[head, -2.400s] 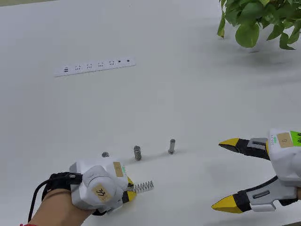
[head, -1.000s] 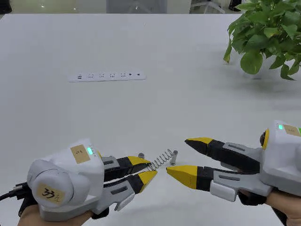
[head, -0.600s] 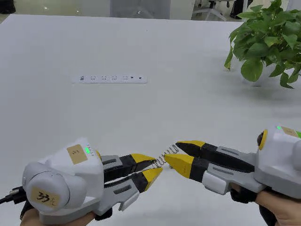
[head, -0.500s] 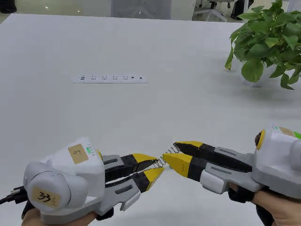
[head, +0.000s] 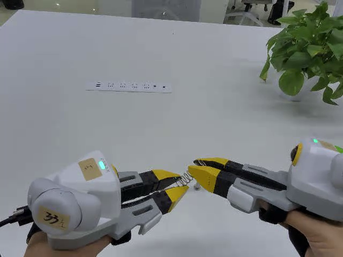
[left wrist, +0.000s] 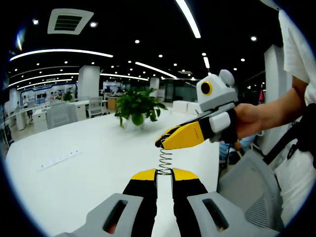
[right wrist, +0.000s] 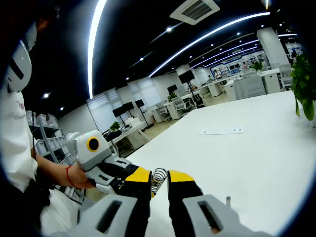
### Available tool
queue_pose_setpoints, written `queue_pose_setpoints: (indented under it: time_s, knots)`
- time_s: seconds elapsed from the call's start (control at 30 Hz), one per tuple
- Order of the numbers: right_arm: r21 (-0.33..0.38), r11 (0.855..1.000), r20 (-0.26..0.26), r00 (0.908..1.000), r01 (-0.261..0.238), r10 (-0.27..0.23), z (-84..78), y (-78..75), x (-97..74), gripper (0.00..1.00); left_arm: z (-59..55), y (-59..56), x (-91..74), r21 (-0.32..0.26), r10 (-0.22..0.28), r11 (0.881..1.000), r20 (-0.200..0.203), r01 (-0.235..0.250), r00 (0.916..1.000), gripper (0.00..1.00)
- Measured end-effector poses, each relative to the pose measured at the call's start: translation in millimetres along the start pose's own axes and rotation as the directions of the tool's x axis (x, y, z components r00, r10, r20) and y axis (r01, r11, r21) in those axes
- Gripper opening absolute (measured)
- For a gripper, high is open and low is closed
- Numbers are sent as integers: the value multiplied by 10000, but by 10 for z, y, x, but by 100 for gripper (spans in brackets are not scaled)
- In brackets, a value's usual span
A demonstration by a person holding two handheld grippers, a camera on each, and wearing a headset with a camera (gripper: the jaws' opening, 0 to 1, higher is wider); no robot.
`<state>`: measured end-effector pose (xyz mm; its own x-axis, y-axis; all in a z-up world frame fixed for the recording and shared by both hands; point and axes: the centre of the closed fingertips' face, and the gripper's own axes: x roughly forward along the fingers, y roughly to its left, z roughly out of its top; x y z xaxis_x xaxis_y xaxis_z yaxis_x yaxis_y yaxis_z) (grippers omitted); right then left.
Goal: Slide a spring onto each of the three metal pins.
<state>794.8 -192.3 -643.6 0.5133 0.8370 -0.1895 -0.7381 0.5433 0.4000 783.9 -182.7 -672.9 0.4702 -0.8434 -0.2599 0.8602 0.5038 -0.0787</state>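
White table [head: 177,123]; power strip [head: 128,86] on far side, plant [head: 308,48] at right. Spring [head: 185,179]: short coil of thin silvery wire, turns open, held in air above table, spanning between two grippers. Left gripper [head: 181,183] clamped on one end. Right gripper [head: 193,165] pinching other end; coil seen end-on between its jaws in right gripper view. Yellow tips nearly meet. Small grey pin [right wrist: 227,200] upright on table just beneath right gripper.

Open table [head: 80,128] around one pin [right wrist: 227,200]; power strip [head: 129,86] and plant [head: 305,48] well apart.
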Motion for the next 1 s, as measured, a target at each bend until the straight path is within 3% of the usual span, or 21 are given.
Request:
queue_pose_setpoints:
  time_s: [0.23,0.6,1.0]
  knots:
    - [-271,9996,-255,9997,-36,29,-23,9,3,13,-14,-30,10,45,-68,10000,-123,68,9999,10]
    - [-1687,9855,-1154,9933,-198,2,-74,105,55,12,-142,-59,33,439,-179,9988,-694,210,9974,12]
    - [-1782,9834,-1224,9924,-342,123,-83,124,51,11,-149,-51,42,407,-211,9989,-672,239,9975,13]
